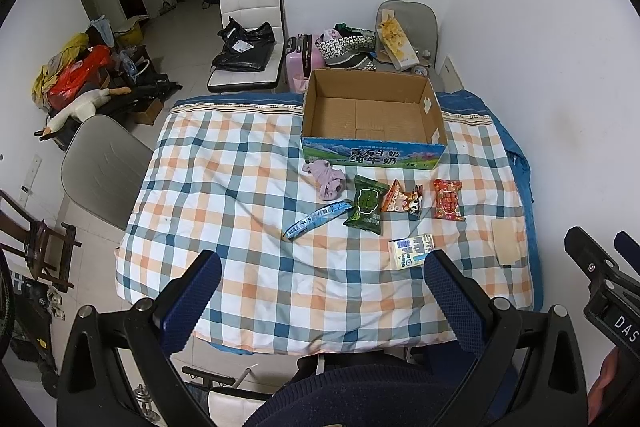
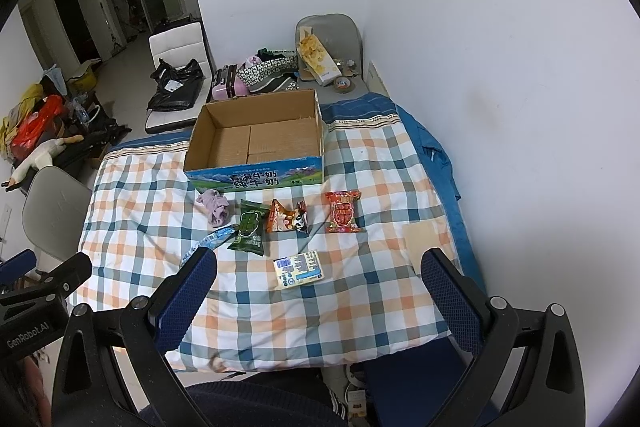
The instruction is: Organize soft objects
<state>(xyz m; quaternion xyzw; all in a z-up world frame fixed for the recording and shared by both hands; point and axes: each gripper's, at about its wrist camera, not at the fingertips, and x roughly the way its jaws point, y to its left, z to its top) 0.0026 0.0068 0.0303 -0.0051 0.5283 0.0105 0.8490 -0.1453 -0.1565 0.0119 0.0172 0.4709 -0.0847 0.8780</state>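
Observation:
An empty open cardboard box (image 1: 372,119) (image 2: 256,143) stands at the far side of a checked cloth (image 1: 224,203) (image 2: 152,211). In front of it lie a crumpled lilac cloth (image 1: 326,181) (image 2: 216,207), a blue stick packet (image 1: 316,219) (image 2: 208,241), a green snack packet (image 1: 366,207) (image 2: 250,229), an orange packet (image 1: 402,201) (image 2: 288,217), a red packet (image 1: 448,199) (image 2: 342,211) and a pale tissue pack (image 1: 412,251) (image 2: 299,269). My left gripper (image 1: 322,291) and right gripper (image 2: 320,289) are both open and empty, held above the near edge.
A thin tan card (image 1: 506,241) (image 2: 424,239) lies at the right of the cloth. The white wall is close on the right. Chairs (image 1: 100,167), a pink suitcase (image 1: 300,55) and bags stand around the table. My dark-clothed body is below the grippers.

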